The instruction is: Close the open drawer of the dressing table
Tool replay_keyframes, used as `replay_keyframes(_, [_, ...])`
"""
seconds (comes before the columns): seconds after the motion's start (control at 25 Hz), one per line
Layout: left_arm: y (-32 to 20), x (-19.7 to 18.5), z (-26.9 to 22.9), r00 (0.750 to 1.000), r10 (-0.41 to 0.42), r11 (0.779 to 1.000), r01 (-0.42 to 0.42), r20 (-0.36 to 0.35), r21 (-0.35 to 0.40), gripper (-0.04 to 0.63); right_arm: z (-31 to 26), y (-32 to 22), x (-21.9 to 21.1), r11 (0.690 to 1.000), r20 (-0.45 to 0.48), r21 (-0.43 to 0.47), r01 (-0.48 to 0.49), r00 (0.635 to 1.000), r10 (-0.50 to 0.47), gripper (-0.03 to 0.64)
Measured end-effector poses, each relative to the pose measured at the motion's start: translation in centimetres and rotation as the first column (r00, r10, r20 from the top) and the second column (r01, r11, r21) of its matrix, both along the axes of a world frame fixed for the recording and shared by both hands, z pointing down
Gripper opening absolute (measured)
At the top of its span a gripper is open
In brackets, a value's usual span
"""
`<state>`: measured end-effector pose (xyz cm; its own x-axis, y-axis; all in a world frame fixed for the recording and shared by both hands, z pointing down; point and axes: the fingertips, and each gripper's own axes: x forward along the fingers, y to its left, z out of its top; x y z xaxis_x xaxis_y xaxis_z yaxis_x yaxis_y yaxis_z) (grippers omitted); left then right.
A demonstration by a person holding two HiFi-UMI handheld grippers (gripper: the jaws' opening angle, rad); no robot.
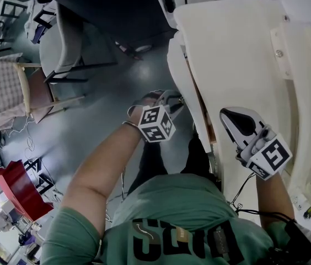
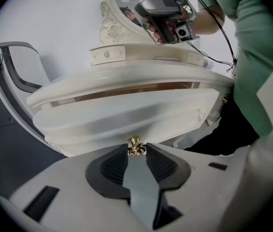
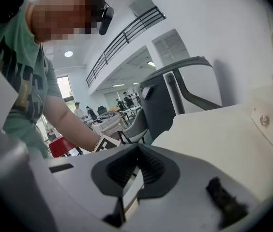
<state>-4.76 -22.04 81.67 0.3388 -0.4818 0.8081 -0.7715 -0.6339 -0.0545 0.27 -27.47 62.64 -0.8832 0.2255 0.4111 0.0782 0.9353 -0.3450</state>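
The cream dressing table stands at the right of the head view. Its curved drawer is pulled out a little, and a strip of brown inside shows behind the front. In the left gripper view the drawer front fills the middle, with a small gold knob at its lower edge. My left gripper is shut on that knob, with one pad on each side of it; the head view has this gripper at the drawer front. My right gripper hovers over the tabletop, shut and holding nothing.
An ornate mirror frame rises behind the tabletop. A grey chair and a dark office chair stand to the left of the table. On the floor are a red stool and a checked chair.
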Motion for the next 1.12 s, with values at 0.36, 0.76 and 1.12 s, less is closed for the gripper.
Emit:
replay_keyframes(0.36, [-0.5,0.3,0.0,1.000,0.010,1.000,-0.010,-0.001,-0.002,0.126,0.0,-0.4,0.2,1.000,0.002,-0.003,-0.009,1.000,0.009,0.011])
replay_keyframes(0.76, [-1.3,0.8,0.0,1.000,0.018,1.000,-0.018,-0.007,0.003,0.126,0.3,-0.9,0.6,1.000,0.001,-0.005,-0.019,1.000,0.019,0.012])
replay_keyframes(1.12, [-2.2,1.5,0.0,1.000,0.026,1.000,-0.025,-0.013,0.008,0.126,0.5,-1.4,1.1,0.999,0.003,-0.008,-0.031,1.000,0.031,0.012])
